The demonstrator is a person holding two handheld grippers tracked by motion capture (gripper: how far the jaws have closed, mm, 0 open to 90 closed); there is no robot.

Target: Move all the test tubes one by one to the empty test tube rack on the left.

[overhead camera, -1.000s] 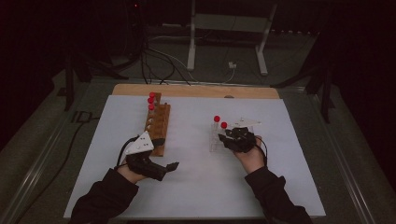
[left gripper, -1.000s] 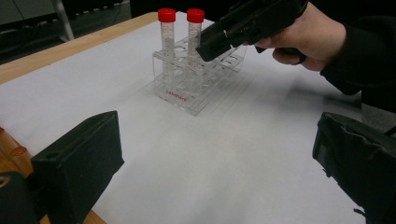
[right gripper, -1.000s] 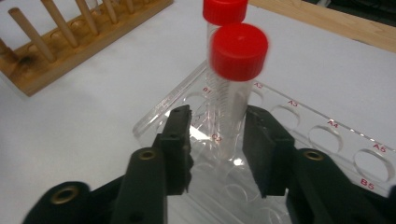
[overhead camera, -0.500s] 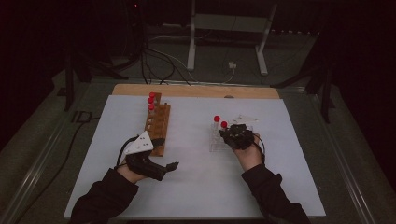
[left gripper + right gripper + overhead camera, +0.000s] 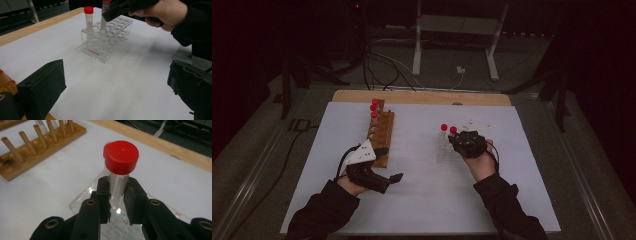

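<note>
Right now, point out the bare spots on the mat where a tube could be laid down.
Bare mat lies between the wooden rack and the clear rack, and along the near edge between the forearms. It is crowded at the clear rack, where the right gripper clamps a red-capped tube.

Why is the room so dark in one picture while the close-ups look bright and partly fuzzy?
High view: only the white table is lit, surroundings near black. Left gripper view: the near claw is soft, the clear rack sharper. Right gripper view: the red cap is slightly smeared at its edge.
</note>
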